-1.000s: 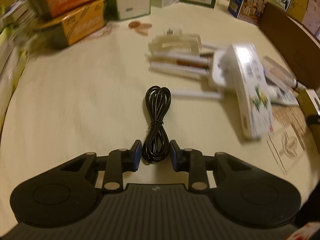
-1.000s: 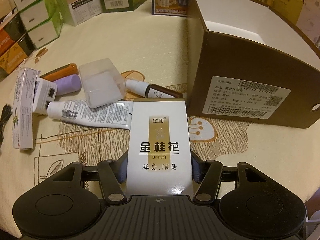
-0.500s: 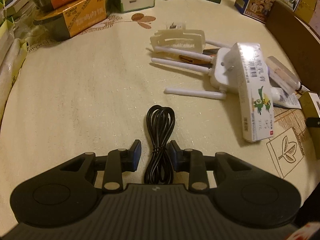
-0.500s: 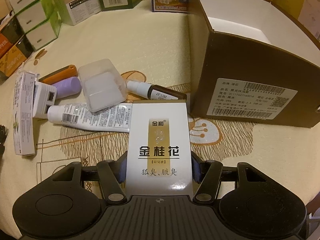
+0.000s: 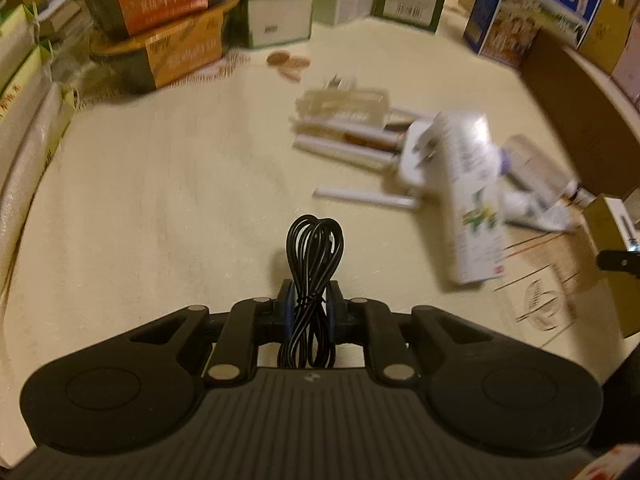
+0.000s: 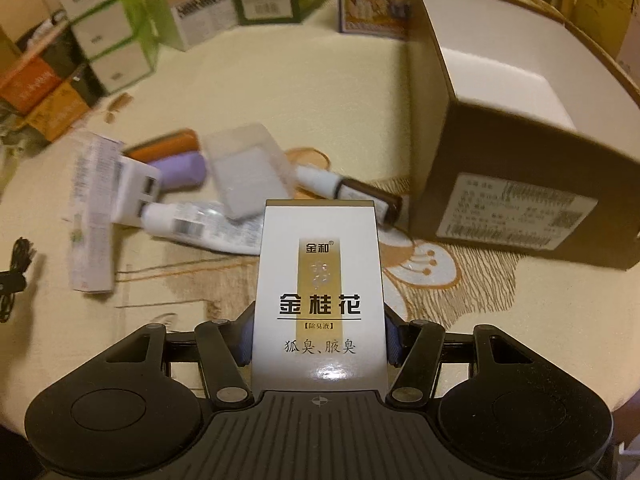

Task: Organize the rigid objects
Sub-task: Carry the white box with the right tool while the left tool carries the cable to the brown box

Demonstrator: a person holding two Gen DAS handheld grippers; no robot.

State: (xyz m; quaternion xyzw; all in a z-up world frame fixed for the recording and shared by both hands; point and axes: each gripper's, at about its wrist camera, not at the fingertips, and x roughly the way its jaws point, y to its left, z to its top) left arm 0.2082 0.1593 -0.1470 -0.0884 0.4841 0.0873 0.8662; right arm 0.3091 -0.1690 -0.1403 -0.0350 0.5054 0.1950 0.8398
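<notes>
My left gripper (image 5: pixel 311 300) is shut on a bundled black cable (image 5: pixel 315 248), held just above the cream tablecloth. My right gripper (image 6: pixel 320 336) is shut on a white and gold box with Chinese print (image 6: pixel 320 288), held above the table. Ahead of it lie a white tube (image 6: pixel 200 226), a clear plastic case (image 6: pixel 248 172), a small brown bottle (image 6: pixel 348 190), a purple cylinder (image 6: pixel 182 168), an orange one (image 6: pixel 164 146), a white charger (image 6: pixel 138 190) and a long white carton (image 6: pixel 90 216). The carton (image 5: pixel 472 196) and white antenna rods (image 5: pixel 360 196) show in the left wrist view.
An open brown cardboard box (image 6: pixel 520 168) with a white inside stands at the right, also seen in the left wrist view (image 5: pixel 580 120). Stacked cartons (image 5: pixel 168 20) and boxes (image 6: pixel 108 40) ring the far table edge.
My left gripper has closed on the black cable and lifted it off the cloth. My right gripper has risen with the white and gold box and moved slightly toward the brown box.
</notes>
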